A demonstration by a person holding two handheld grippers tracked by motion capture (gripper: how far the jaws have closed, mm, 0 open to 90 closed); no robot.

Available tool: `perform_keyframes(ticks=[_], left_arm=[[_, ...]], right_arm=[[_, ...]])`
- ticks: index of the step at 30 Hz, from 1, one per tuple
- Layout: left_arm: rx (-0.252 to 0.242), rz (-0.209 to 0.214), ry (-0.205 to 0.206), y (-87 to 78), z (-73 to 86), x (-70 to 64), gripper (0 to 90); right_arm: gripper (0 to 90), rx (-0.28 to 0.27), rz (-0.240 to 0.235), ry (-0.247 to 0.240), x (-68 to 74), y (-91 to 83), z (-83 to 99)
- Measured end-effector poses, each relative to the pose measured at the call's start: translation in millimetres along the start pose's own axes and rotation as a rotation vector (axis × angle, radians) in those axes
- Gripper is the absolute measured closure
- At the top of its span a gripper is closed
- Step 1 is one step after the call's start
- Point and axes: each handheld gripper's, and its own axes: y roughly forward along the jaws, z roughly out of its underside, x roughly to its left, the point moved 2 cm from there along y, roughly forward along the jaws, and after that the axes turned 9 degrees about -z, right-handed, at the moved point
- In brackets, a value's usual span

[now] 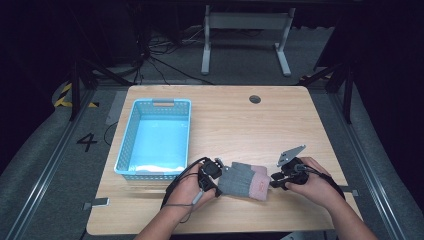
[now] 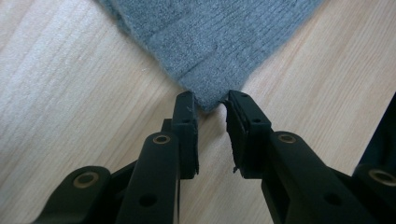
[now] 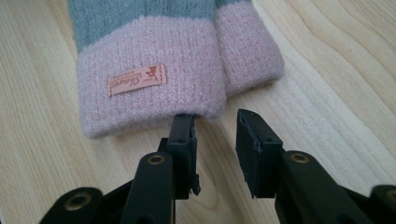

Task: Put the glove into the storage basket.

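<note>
- Lying flat at the table's 6 o'clock edge, gloves span both grippers for a two-end lift.
- Left gripper: jaws parted, straddling grey corner, gripping nothing.
- Right gripper: jaws apart at pink cuff, empty.
- Basket at 10 o'clock, likely destination.

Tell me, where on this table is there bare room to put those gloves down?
The widest bare wood lies right of the blue basket, running to the table far edge. The basket floor looks mostly free too. It is crowded at the near edge, where the left gripper and right gripper flank the gloves.
</note>
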Motion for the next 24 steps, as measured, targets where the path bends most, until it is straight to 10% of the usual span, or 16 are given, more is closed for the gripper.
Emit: perform_keyframes(ticks=[24], left_arm=[[-0.044,-0.039,0.058,-23.8,-0.6,-18.6,88.1]], right_arm=[[87.4,-0.108,0.005,-0.010,5.4,-23.8,-13.8]])
